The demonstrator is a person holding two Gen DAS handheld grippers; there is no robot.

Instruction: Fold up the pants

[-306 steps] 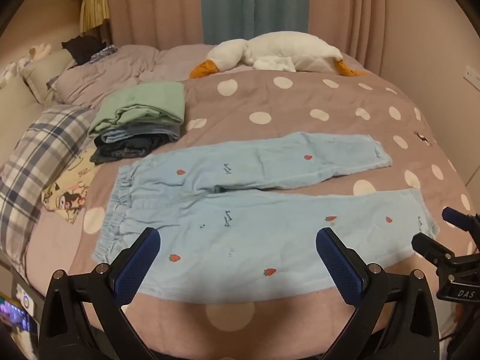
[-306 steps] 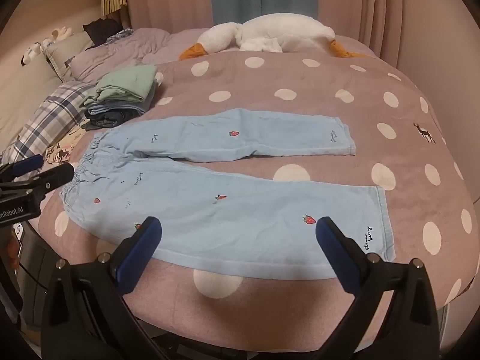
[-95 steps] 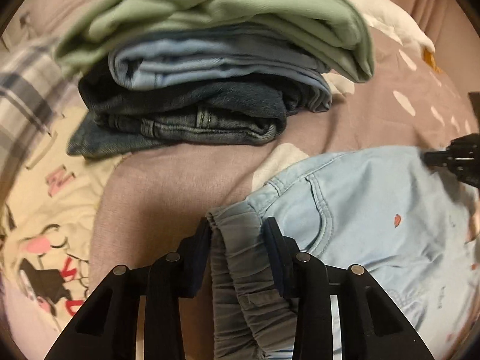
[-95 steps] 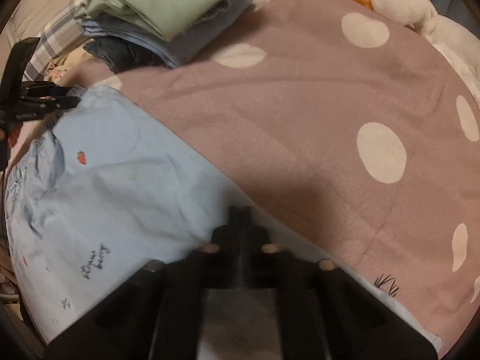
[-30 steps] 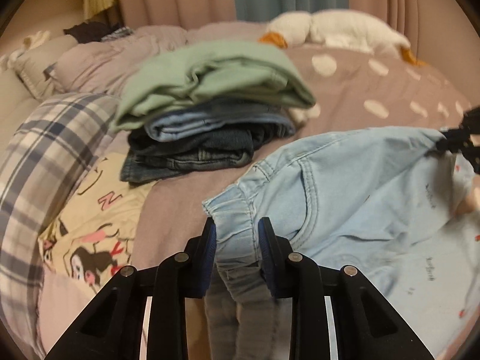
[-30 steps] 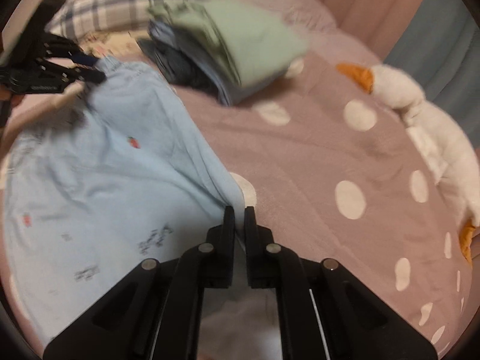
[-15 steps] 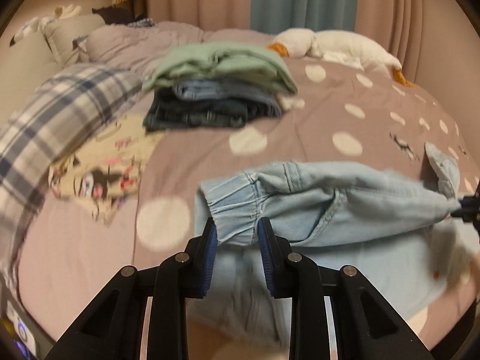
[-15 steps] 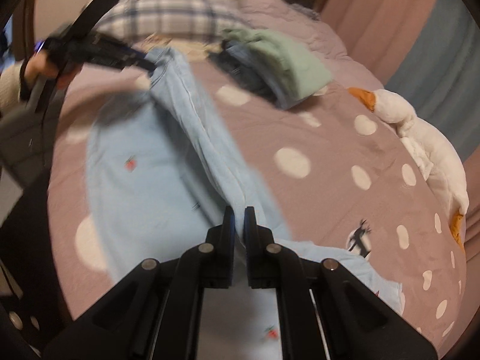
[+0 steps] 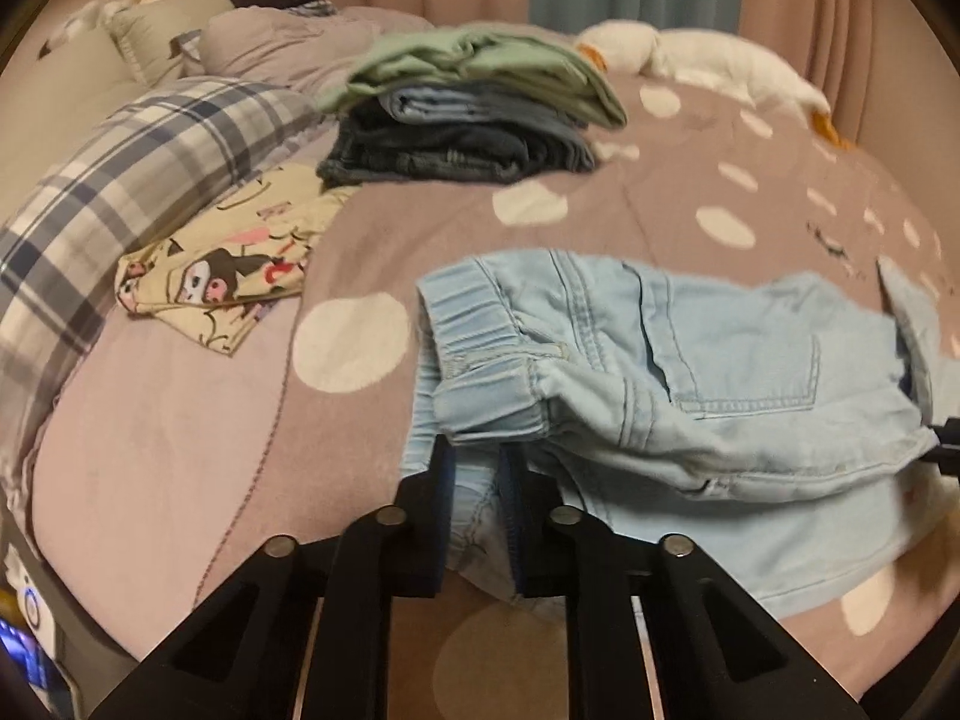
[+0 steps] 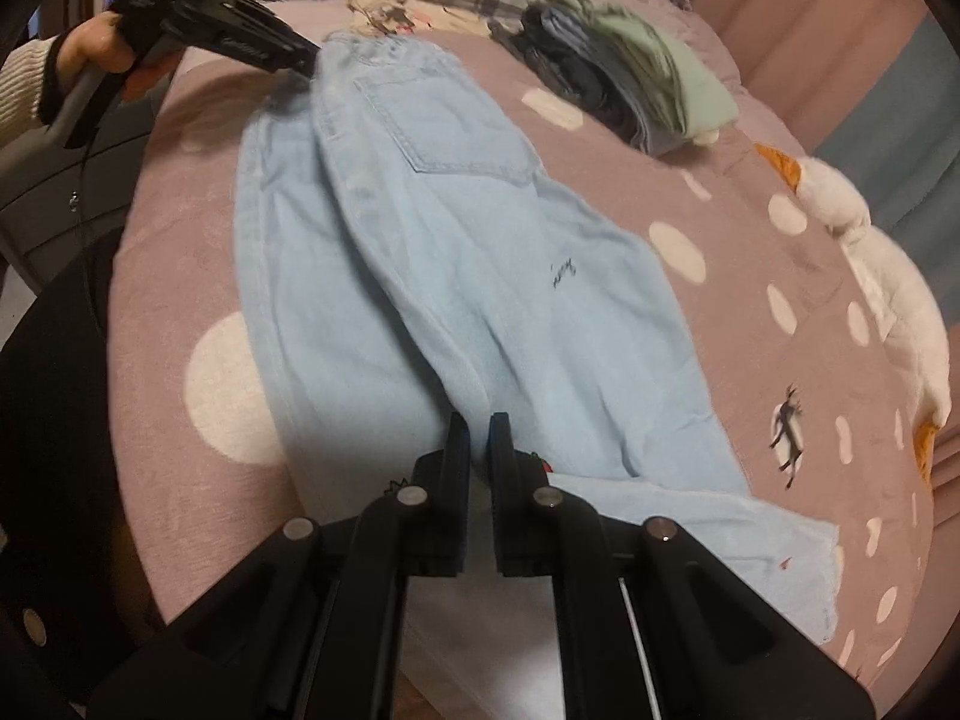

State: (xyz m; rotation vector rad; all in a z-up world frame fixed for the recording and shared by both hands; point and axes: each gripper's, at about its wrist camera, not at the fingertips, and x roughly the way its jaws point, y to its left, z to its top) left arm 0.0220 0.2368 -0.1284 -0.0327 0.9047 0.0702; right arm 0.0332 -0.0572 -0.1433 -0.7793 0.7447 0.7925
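Observation:
The light blue pants [image 9: 690, 372] lie on the polka-dot bedspread, one leg folded over the other so the back pocket faces up. My left gripper [image 9: 477, 456] is shut on the elastic waistband and holds it low over the bed's near edge. It also shows in the right wrist view [image 10: 300, 60], at the waistband. My right gripper [image 10: 478, 426] is shut on the pants [image 10: 432, 228] partway down the upper leg. Its tip shows at the right edge of the left wrist view [image 9: 945, 444].
A stack of folded clothes [image 9: 474, 114] with a green piece on top sits behind the pants. A plaid pillow [image 9: 138, 180] and a cartoon-print cloth [image 9: 228, 270] lie at the left. A white plush goose [image 10: 900, 300] lies along the far side.
Both grippers have carried the far leg and waistband over toward the near edge and lowered them onto the other leg. The pants now lie doubled lengthwise.

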